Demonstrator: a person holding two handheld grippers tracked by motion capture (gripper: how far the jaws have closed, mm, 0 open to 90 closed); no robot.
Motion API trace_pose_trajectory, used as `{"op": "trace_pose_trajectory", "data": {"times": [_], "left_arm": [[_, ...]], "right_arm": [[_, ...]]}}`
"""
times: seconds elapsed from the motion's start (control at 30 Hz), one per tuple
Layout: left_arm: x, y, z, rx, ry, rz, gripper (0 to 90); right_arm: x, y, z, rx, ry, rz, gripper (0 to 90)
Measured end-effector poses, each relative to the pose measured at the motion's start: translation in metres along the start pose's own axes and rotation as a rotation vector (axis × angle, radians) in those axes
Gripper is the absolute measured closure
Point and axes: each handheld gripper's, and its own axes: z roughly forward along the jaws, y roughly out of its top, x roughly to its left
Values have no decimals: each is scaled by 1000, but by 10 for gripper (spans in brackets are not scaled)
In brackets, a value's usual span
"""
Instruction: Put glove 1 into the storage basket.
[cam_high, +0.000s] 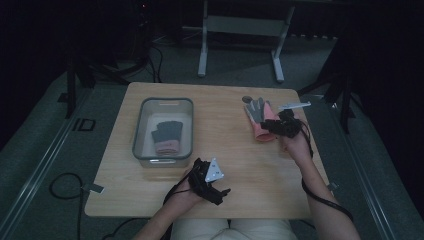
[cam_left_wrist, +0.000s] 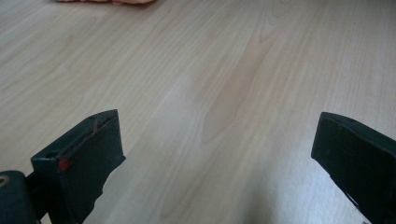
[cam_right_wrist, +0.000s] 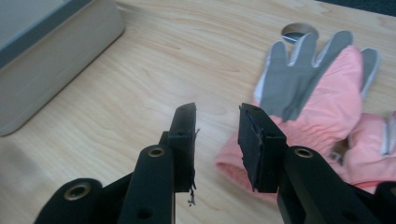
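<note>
Pink-and-grey padded fabric glove (cam_right_wrist: 322, 100) lies near desk's far right corner. Right gripper (cam_right_wrist: 217, 122) jaws narrowly apart, empty, beside its cuff; left gripper (cam_left_wrist: 217, 154) jaws wide, empty. Risk: closing now misses the cuff

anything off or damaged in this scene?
Minor wear: the right gripper pads look frayed, with loose fibres at their edges. The left gripper has red marks on one pad. The pink glove lies flat near the table's cable hole; nothing spilled.
</note>
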Motion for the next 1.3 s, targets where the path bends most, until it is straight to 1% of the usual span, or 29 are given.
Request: {"op": "trace_pose_trajectory", "data": {"times": [0.1, 0.17, 0.2, 0.23, 0.27, 0.3, 0.33, 0.4, 0.47, 0.53, 0.6, 0.63, 0.7, 0.73, 0.77, 0.8, 0.83, 0.87, 0.9, 0.93, 1.0, 1.07, 1.1, 1.17, 1.2, 1.23, 1.27, 1.3], "left_arm": [[-3, -8, 0, 2, 10, 1, 14], [-4, -13, -1, 1, 19, 0, 14], [-4, -13, -1, 1, 19, 0, 14], [-6, -17, -2, -18, 30, 10, 14], [-6, -19, -3, -34, 32, 3, 14], [-6, -20, -4, -32, 27, -7, 14], [-6, -20, -4, -26, 27, -10, 14], [-7, -21, -3, -21, 37, -2, 14], [-7, -21, -3, -17, 38, 1, 14], [-7, -21, -3, -19, 46, 2, 14], [-7, -21, -4, -31, 45, -3, 14], [-6, -21, -4, -33, 43, -2, 14], [-5, -22, -4, -43, 30, -8, 14], [-5, -22, -4, -50, 21, -13, 14], [-5, -22, -4, -52, 21, -12, 14], [-6, -22, -5, -55, 27, -7, 14], [-6, -22, -5, -56, 25, -4, 14], [-6, -22, -6, -60, 24, -4, 14], [-6, -22, -6, -63, 28, -5, 14], [-6, -22, -6, -65, 30, -6, 14], [-6, -22, -6, -62, 33, -5, 14], [-5, -22, -7, -69, 31, -6, 14], [-5, -23, -7, -68, 27, -5, 14], [-6, -23, -8, -67, 24, -1, 14], [-6, -23, -8, -67, 24, -1, 14], [-5, -23, -8, -57, 17, 1, 14], [-6, -23, -7, -57, 18, 3, 14], [-6, -23, -7, -58, 19, 5, 14]], "right_arm": [[-7, 4, 6, 10, -33, -10, 665], [-12, 7, 11, 18, -41, -7, 668], [-12, 7, 11, 18, -41, -7, 668], [-14, 8, 14, 20, -52, -14, 668], [-17, 12, 20, 25, -54, -5, 657], [-19, 14, 24, 28, -56, -5, 655], [-20, 16, 28, 36, -65, -16, 655], [-22, 20, 38, 43, -70, -35, 645], [-24, 23, 50, 67, -90, -60, 635], [-29, 22, 62, 78, -103, -48, 629], [-35, 21, 72, 90, -115, -37, 616], [-37, 20, 75, 88, -132, -37, 614], [-41, 20, 82, 89, -159, -45, 614], [-43, 20, 85, 89, -162, -41, 617], [-44, 19, 88, 94, -176, -50, 634], [-44, 19, 91, 101, -198, -68, 635], [-44, 18, 93, 102, -210, -76, 633], [-44, 17, 96, 104, -209, -70, 632], [-45, 16, 99, 119, -204, -72, 627], [-45, 15, 103, 137, -209, -82, 619], [-45, 13, 108, 159, -208, -77, 618], [-42, 13, 112, 181, -227, -112, 638], [-41, 12, 114, 189, -226, -111, 666], [-43, 11, 117, 199, -217, -89, 708], [-43, 11, 117, 199, -217, -89, 708], [-44, 11, 117, 202, -212, -74, 731], [-45, 12, 117, 211, -204, -43, 781], [-45, 12, 117, 210, -211, -42, 806]]}}
